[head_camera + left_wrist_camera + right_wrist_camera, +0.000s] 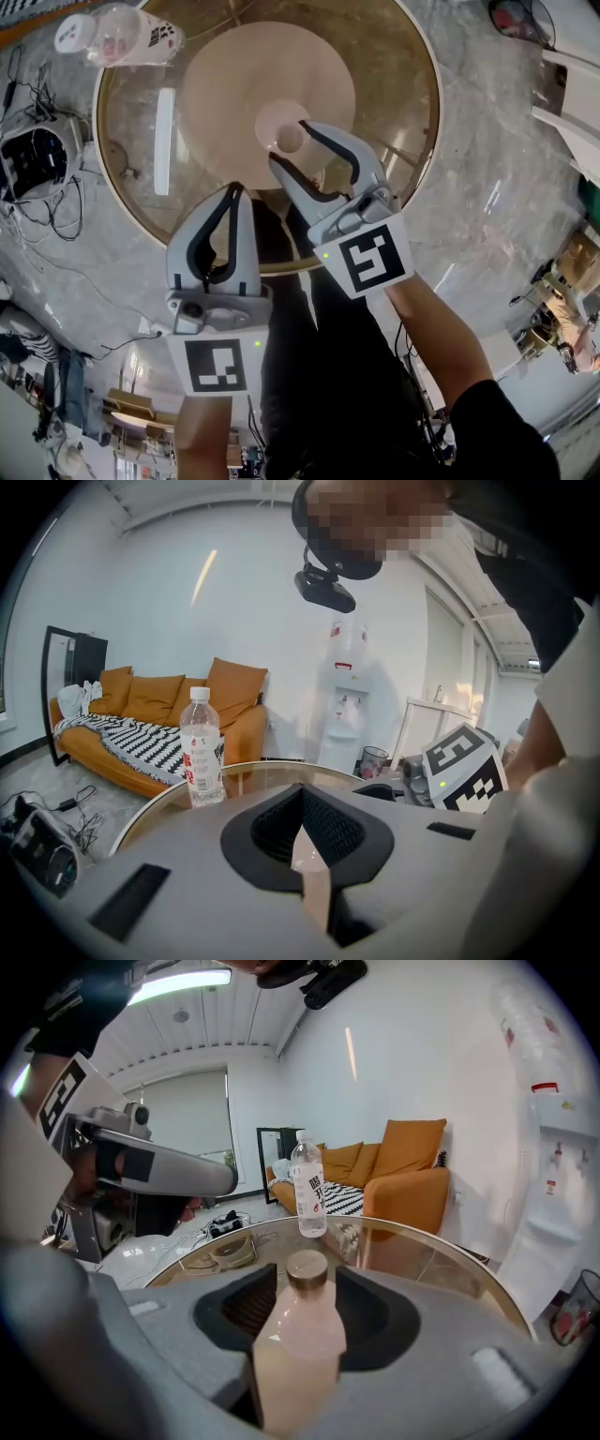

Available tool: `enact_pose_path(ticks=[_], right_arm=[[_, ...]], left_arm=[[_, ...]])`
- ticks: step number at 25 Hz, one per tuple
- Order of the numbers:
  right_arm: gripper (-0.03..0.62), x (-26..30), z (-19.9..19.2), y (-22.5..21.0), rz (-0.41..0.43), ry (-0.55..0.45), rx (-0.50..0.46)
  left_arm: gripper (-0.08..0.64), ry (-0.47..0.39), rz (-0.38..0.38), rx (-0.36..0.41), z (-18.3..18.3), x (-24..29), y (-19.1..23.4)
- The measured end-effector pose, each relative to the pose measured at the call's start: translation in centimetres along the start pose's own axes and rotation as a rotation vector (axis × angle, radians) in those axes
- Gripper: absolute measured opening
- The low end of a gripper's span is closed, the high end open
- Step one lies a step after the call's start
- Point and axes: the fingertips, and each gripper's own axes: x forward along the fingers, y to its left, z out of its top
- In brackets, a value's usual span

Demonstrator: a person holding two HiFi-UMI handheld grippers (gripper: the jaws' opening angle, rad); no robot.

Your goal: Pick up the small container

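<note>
Right tool (290, 142): closed on the container (298, 1335), one jaw against each side of its body, below the cap.
Container: a small pale pink bottle with a gold-coloured cap. It stands upright between the right tool's jaws, over the middle of the worktop (403, 112). Whether its base touches the glass cannot be told.
Left tool (234, 190): jaws together at the tips, nothing held. It hangs over the near edge of the worktop, just beside the right tool and to its left.
Worktop: round glass, with a round tan base showing through it.
Water bottle (117, 36): clear, with a white cap and a red-and-white label. It stands upright at the far left rim of the worktop, well apart from both tools.
Sofa (159, 705): orange, with a black-and-white striped throw, beyond the worktop.
</note>
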Motion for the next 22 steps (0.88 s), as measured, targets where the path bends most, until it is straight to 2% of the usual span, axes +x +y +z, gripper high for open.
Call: enact_pose_path(ticks=[5, 9, 12, 22], right_arm=[[0.195, 1.7, -1.3, -0.5, 0.003, 0.007, -0.002], [0.17, 2.1, -1.4, -0.4, -0.004, 0.015, -0.046], [0.141, 1.8, -1.2, -0.2, -0.031, 0.021, -0.076], [0.135, 0.0, 0.1, -0.9, -0.054, 0.059, -0.033]], left_arm=[[0.006, 0.013, 0.001, -0.012, -1.9, 0.7, 0.6], [0.006, 0.015, 0.001, -0.034, -2.4, 1.2, 1.1], [0.006, 0.013, -0.001, -0.032, -2.1, 1.3, 1.2], [0.006, 0.01, -0.02, -0.014, 0.3, 0.7, 0.5]])
